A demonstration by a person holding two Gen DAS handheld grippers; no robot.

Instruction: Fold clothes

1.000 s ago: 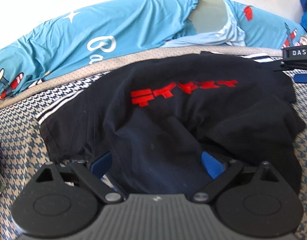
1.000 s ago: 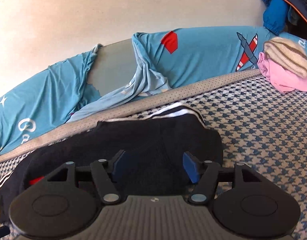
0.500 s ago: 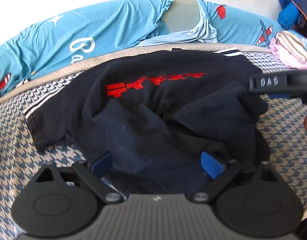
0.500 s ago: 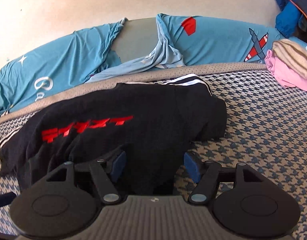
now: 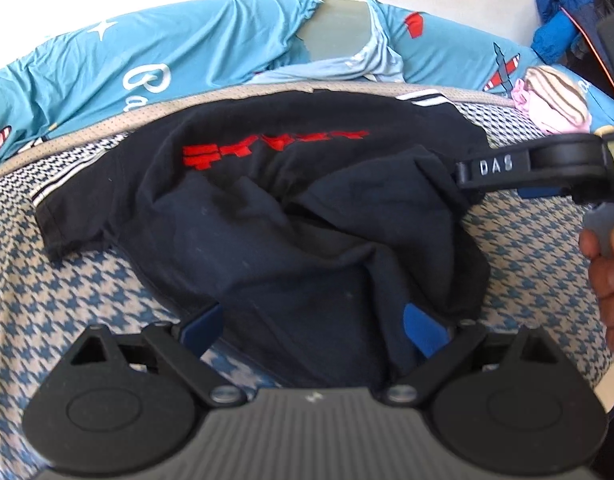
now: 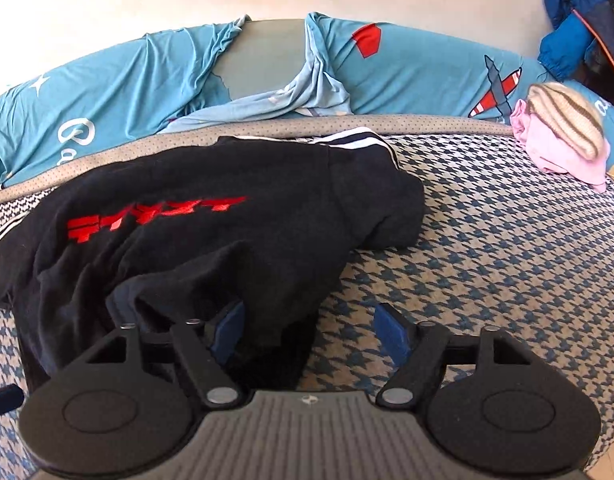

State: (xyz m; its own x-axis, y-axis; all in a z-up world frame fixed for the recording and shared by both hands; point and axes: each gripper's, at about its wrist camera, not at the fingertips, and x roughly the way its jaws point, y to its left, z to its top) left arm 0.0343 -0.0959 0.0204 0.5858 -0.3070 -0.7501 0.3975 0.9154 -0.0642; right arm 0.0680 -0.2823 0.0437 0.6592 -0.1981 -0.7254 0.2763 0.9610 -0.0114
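The black shirt [image 5: 291, 232] now lies further from the left claw [image 5: 313, 330], with its left sleeve and more houndstooth bed cover [image 5: 67, 280] exposed. The right claw [image 6: 307, 330] has pulled back; cloth now sits only by its left finger.

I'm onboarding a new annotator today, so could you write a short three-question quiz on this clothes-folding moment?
1. True or false: the black T-shirt with red lettering lies crumpled on the blue-and-beige houndstooth mattress cover.
2. Multiple choice: what rests on the pink garment at the far right? A) a striped knitted hat B) a red cushion C) a white mug
3. Fill in: the fingers of the right gripper stand ____, with shirt fabric lying between them on one side.

Key
1. True; the shirt is bunched, not folded flat.
2. A, the striped knitted hat.
3. open, as do the fingers of the left gripper over the shirt's near part.
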